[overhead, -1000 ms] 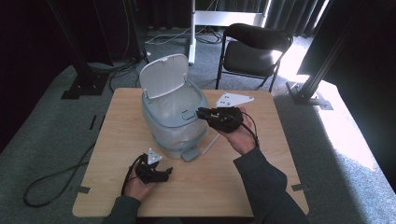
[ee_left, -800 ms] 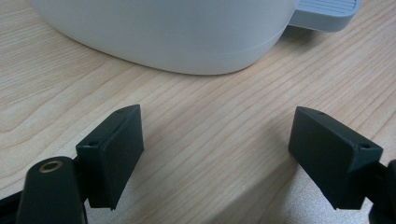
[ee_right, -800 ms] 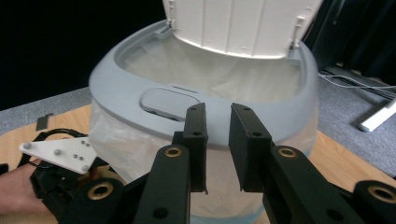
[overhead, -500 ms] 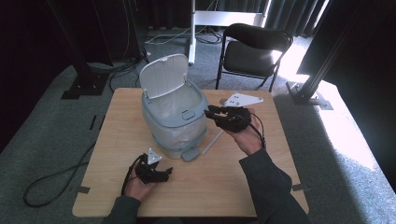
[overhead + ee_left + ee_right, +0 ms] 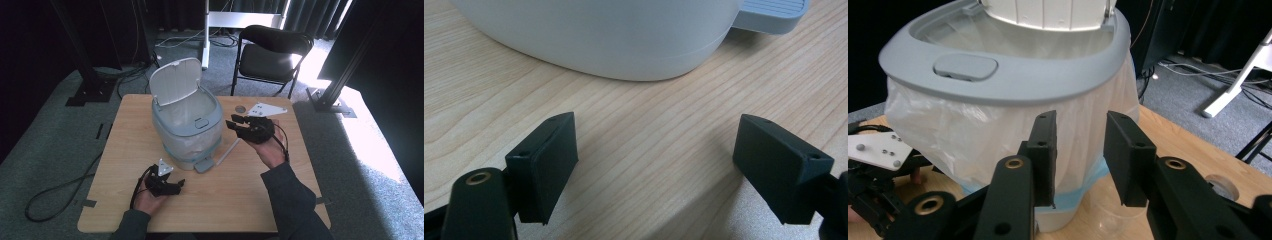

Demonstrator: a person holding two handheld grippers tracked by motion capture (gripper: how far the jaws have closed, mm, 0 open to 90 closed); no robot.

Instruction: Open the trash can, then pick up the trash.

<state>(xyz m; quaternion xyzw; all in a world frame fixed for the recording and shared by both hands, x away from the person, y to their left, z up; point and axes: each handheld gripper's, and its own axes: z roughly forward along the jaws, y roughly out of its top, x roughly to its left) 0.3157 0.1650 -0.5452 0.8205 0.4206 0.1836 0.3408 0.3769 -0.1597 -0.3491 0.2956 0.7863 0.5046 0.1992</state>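
The pedal bin (image 5: 187,125) stands near the middle of the wooden table (image 5: 125,150), a little toward the far side, with its white lid (image 5: 175,80) swung up and open. A thin plastic bag (image 5: 998,130) lines the bin and folds over its grey rim (image 5: 1013,55), hanging down the outside wall; a blue band shows at the lower edge of the bag. The grey foot pedal (image 5: 204,164) sticks out at the base, on the person's side.

The right gripper (image 5: 235,121) is held just beside the bin on its right side, with the jaws pointing at the bag-covered wall. Its 2 jaws are partly spread and have just been opening; nothing is between them, and they do not press the bag.

The left gripper (image 5: 179,184) rests low on the table in front of the bin, near the person. Its jaws are spread wide with only bare wood between them, and the white base of the bin is a little ahead of them.

A black folding chair (image 5: 272,50) stands behind the table.
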